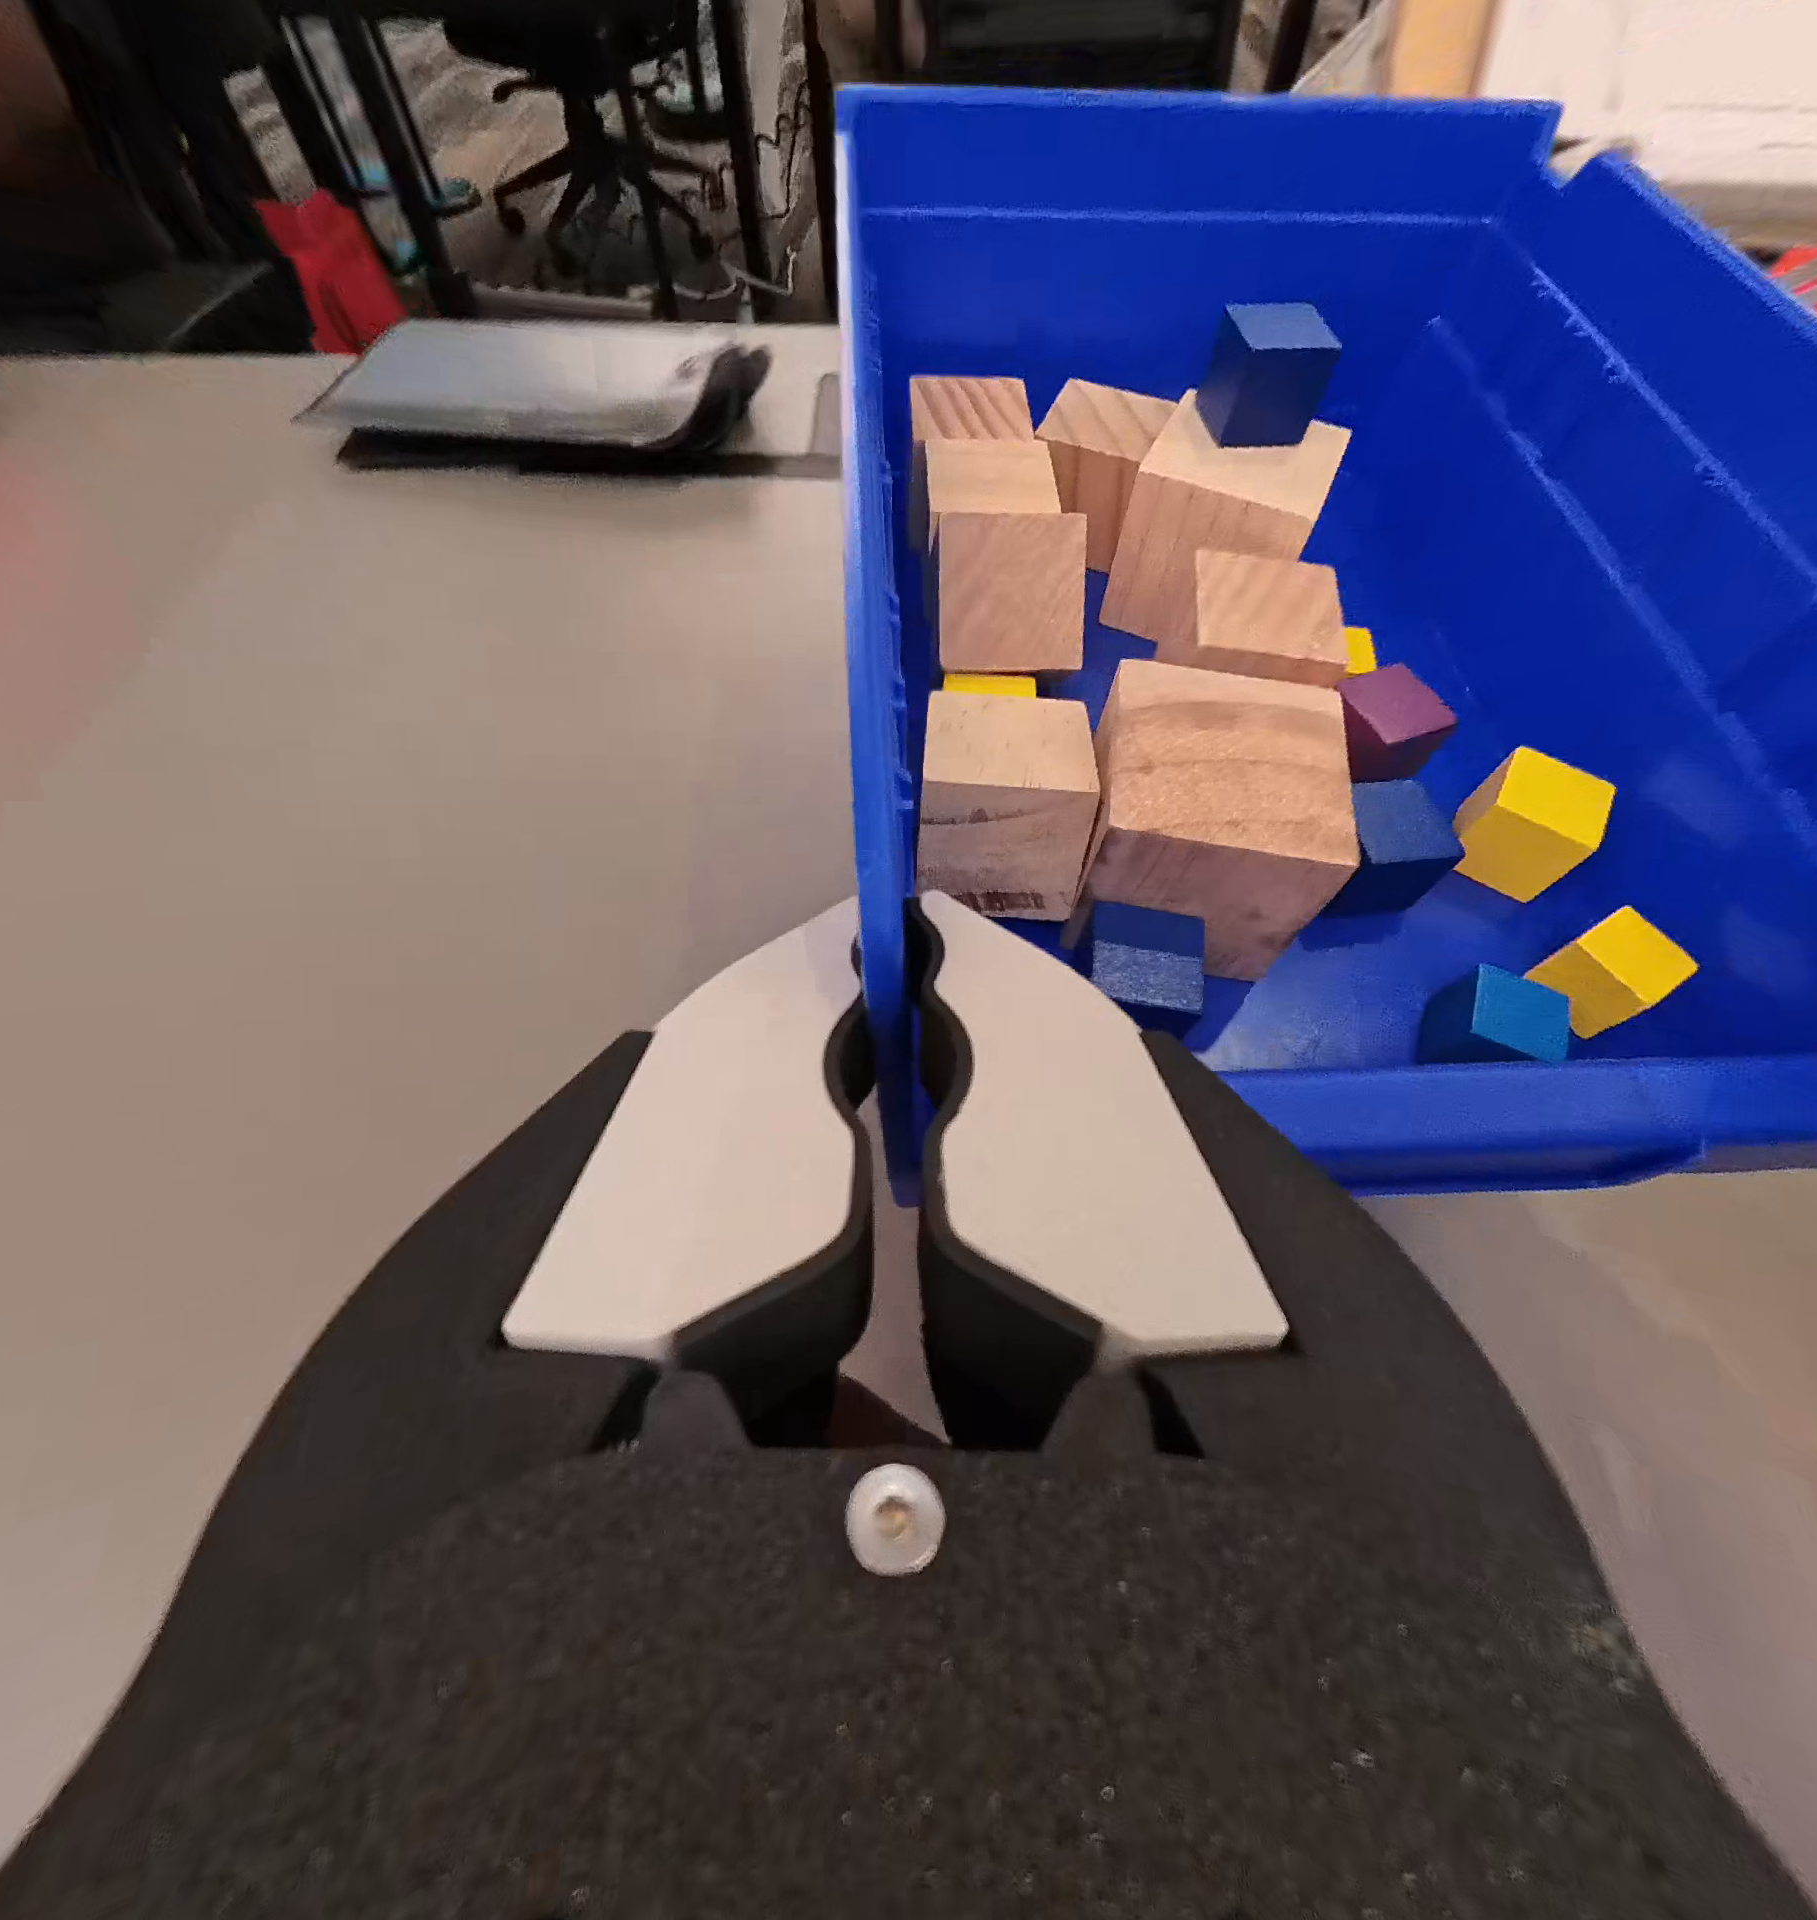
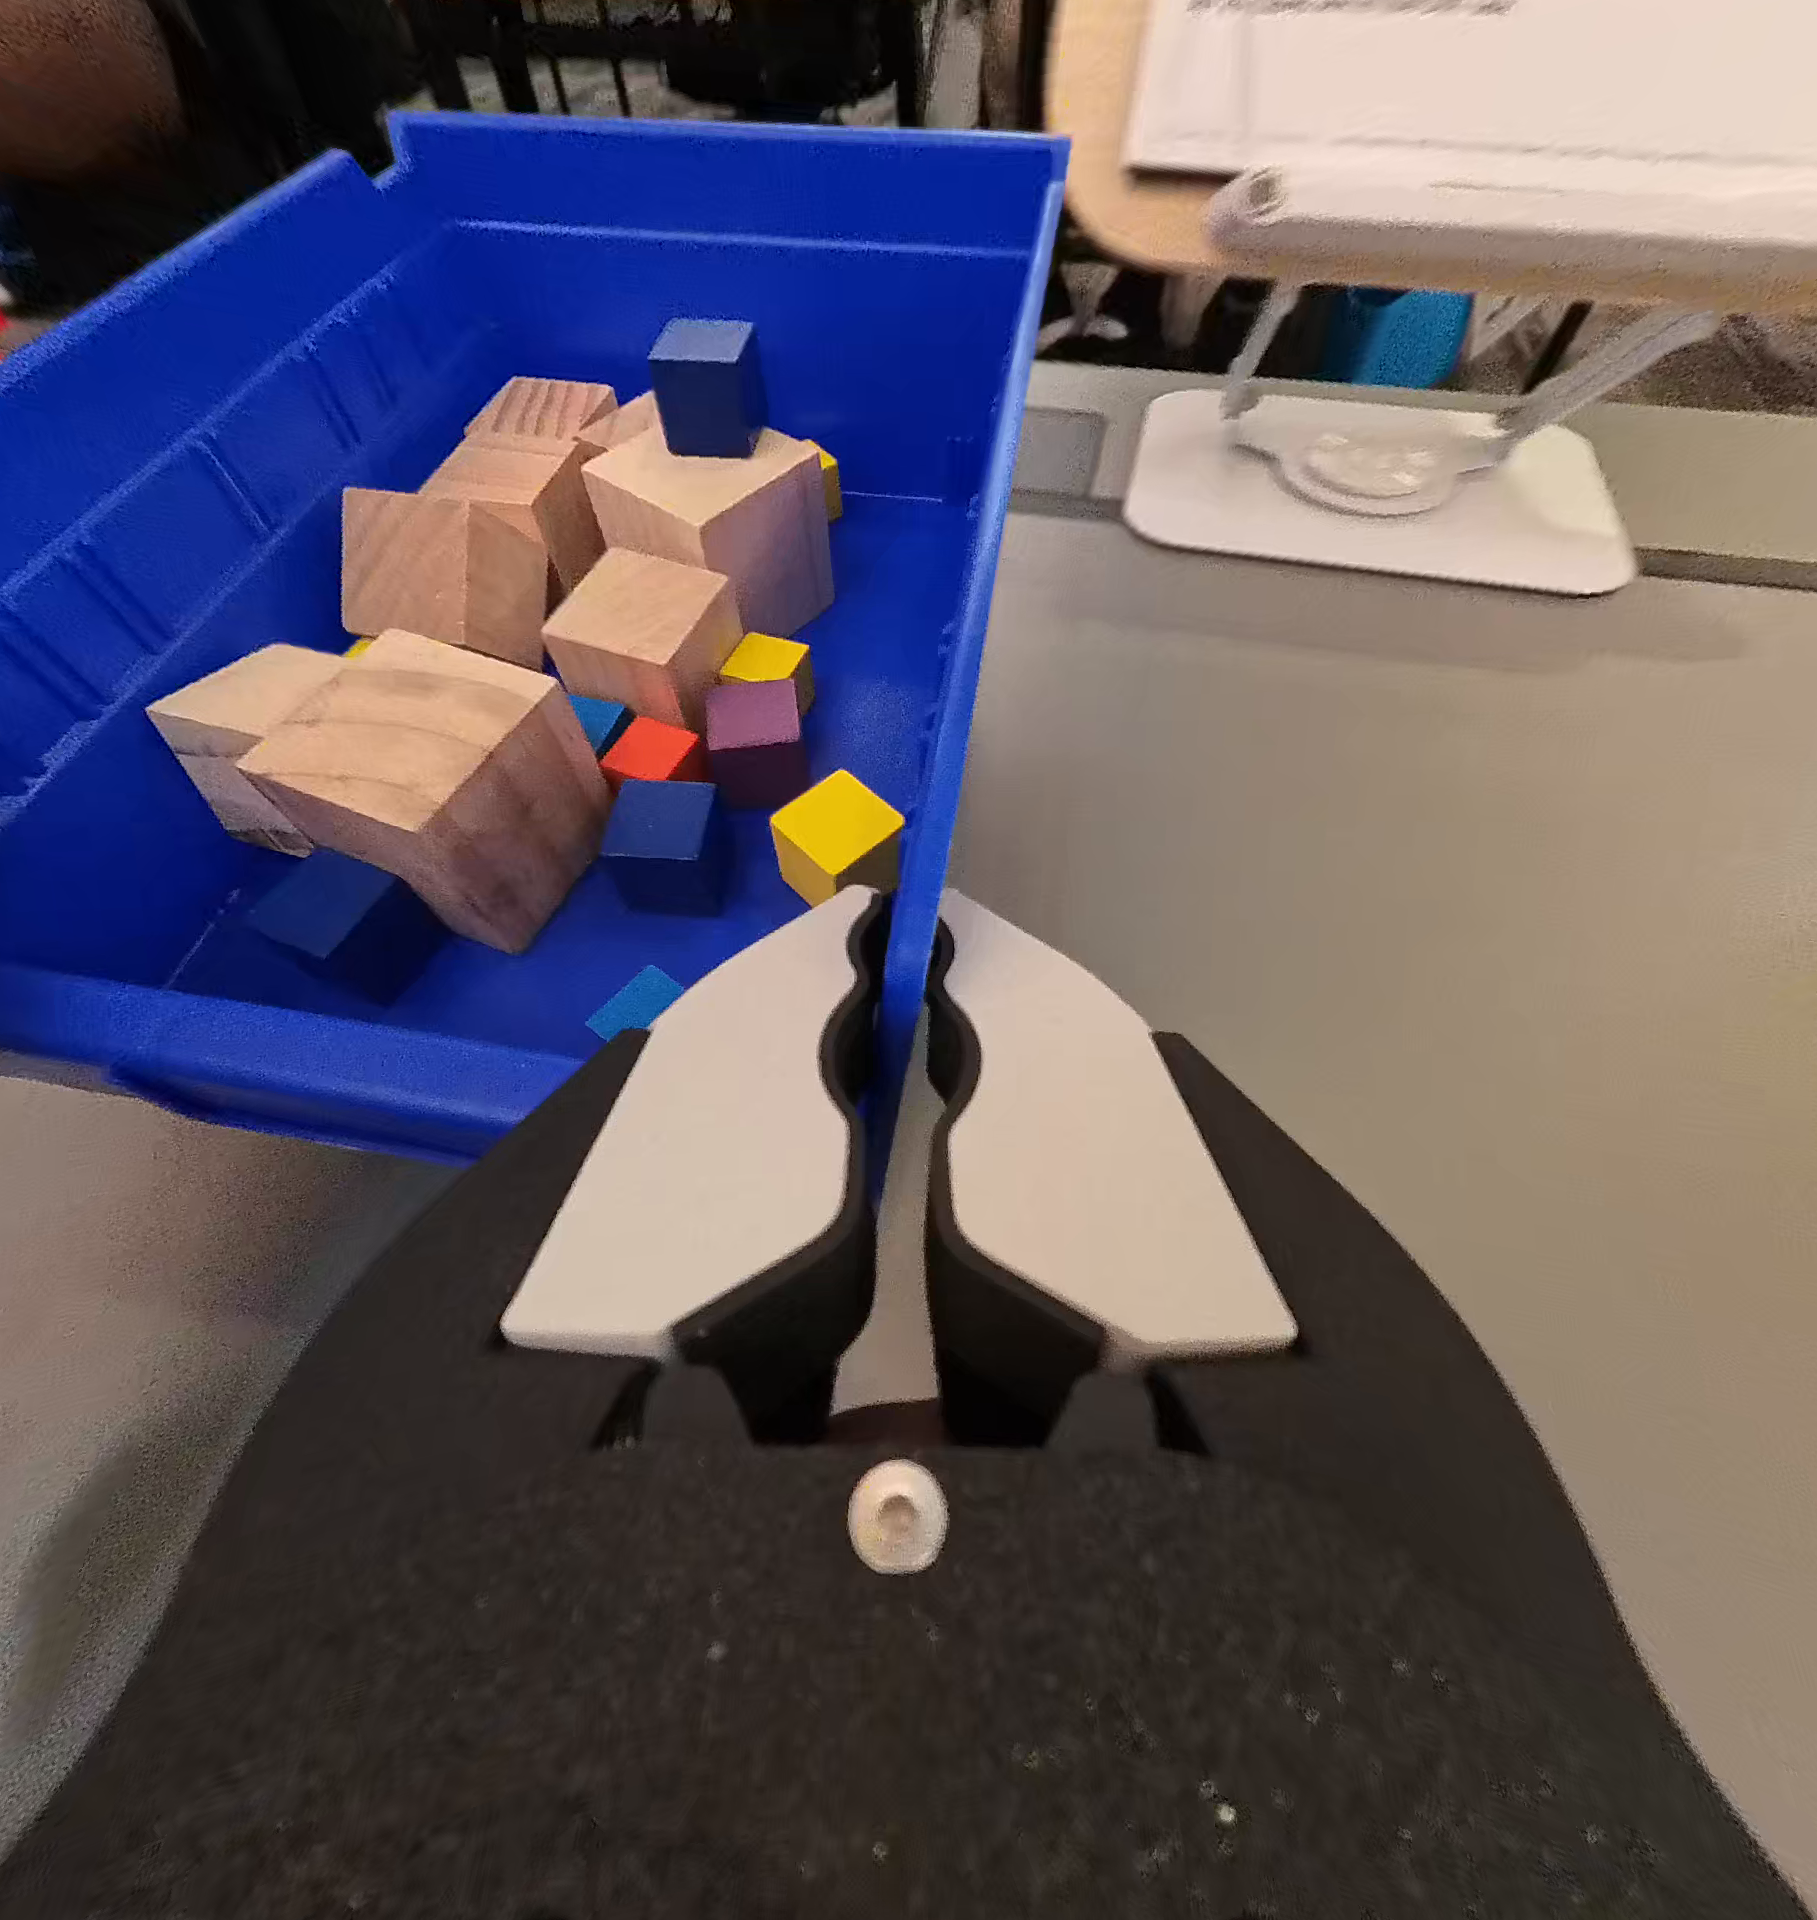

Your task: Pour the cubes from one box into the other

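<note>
both claws are clamped on the blue box (image 1: 1143, 260): left gripper (image 1: 896, 935) on the left side wall, right gripper (image 2: 906, 925) on the right wall, near the front corners, so the load is shared & tilt can be steered. wooden cubes (image 1: 1226, 800) w/ small coloured cubes (image 1: 1532, 821) are kept inside, piled toward the left. grey table (image 1: 364, 831) is seen beneath. 2nd box not in view.

Even, soft indoor light; faint shadows lie under the blue box (image 1: 1403, 1132). Wide-angle bending warps the edges, and the background and the counter (image 1: 364, 779) sides blur.
</note>
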A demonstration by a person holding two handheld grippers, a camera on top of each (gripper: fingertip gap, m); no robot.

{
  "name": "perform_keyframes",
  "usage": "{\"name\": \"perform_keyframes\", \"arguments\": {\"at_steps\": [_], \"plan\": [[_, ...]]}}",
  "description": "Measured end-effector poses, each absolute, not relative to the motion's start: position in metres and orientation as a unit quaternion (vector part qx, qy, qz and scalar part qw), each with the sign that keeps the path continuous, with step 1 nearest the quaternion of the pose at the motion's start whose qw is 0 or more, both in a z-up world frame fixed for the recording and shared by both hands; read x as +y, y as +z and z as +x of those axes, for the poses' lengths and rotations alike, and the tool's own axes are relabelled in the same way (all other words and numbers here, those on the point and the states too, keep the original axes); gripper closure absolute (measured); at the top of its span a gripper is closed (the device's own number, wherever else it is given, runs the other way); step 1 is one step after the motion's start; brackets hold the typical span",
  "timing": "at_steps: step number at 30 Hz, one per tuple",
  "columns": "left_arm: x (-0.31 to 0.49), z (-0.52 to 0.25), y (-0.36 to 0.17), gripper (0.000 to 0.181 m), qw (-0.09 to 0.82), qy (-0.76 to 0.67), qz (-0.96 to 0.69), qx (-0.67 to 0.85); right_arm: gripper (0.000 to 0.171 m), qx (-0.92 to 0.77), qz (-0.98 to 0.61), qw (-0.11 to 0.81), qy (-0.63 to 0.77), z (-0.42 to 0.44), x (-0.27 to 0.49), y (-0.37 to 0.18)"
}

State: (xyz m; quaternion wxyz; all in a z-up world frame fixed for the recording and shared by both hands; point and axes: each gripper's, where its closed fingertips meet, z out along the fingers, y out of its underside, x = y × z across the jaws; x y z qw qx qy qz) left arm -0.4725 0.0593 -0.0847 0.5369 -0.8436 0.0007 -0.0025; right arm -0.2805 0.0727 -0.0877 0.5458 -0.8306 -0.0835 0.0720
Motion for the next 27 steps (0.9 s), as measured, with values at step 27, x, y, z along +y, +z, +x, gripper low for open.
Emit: {"name": "perform_keyframes", "arguments": {"at_steps": [27], "plan": [[-0.051,-0.336,-0.09,0.134,0.559,-0.209,-0.802,-0.027,0.141,-0.114,-0.772,0.626,0.008,0.095,-0.047,-0.08]]}}
